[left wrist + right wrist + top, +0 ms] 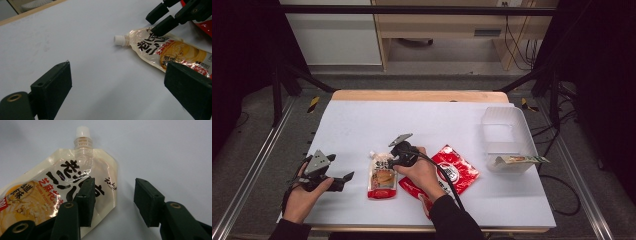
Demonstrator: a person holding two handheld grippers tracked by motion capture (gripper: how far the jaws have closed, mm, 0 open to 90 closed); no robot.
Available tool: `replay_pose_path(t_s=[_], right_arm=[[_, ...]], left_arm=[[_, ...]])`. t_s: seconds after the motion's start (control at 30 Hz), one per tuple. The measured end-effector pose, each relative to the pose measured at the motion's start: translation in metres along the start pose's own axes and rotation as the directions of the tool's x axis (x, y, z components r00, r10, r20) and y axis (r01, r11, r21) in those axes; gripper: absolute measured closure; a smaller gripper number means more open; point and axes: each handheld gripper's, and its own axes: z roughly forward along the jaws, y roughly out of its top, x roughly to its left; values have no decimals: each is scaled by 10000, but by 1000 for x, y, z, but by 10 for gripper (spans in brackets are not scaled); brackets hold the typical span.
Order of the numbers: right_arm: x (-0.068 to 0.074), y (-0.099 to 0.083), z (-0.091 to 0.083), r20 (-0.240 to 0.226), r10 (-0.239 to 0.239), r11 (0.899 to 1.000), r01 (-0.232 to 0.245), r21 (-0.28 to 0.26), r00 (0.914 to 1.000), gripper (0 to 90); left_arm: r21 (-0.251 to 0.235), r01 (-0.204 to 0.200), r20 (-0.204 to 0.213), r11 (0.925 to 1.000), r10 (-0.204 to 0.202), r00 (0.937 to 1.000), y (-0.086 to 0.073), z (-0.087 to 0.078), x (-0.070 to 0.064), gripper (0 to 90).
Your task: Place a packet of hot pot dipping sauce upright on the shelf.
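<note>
Right gripper [113, 202], jaws spread, straddles the glossy cream spouted sauce pouch [62, 195]'s edge, cap at twelve o'clock. Approach step. Next: close squarely on the pouch.

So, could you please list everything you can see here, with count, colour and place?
spouted pouch: one, clear with yellow and red print, white cap, flat on the table's near middle.
red packet: one, red and white, right of the pouch.
clear bin: one, see-through, far right of the table.
green packet: one, green and tan, across the bin's near rim.
table: one, white top, wooden far edge.
left gripper: one, black, open, near left, on nothing.
right gripper: one, black, fingers open over the pouch's upper edge.
</note>
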Motion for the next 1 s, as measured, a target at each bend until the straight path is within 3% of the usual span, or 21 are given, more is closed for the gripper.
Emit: replay_pose_path(t_s=[0.2, 0.33, 0.53, 0.73, 1.0], right_arm=[[0, 0, 0, -176, 66, 9998, -63, 170, 9998, 563], [1, 0, -1, -540, 95, 9996, -81, 261, 9985, 679], [3, 0, -2, -600, -66, 9992, 88, 379, 9982, 779], [6, 2, -7, -794, -325, 9993, 339, 169, 9963, 885], [10, 10, -25, -786, -688, 9963, 644, -569, 9945, 900]], left_arm=[[6, -31, 19, 10000, 31, 10000, 0, 0, -1, 81], [4, -34, 21, 10000, 34, 10000, 0, 0, 0, 81], [6, -41, 18, 10000, 41, 10000, 0, 0, 0, 81], [-3, -43, 16, 10000, 43, 10000, 1, 0, 0, 81], [-81, 95, -38, 9999, -95, 9999, 0, -2, 3, 81]])
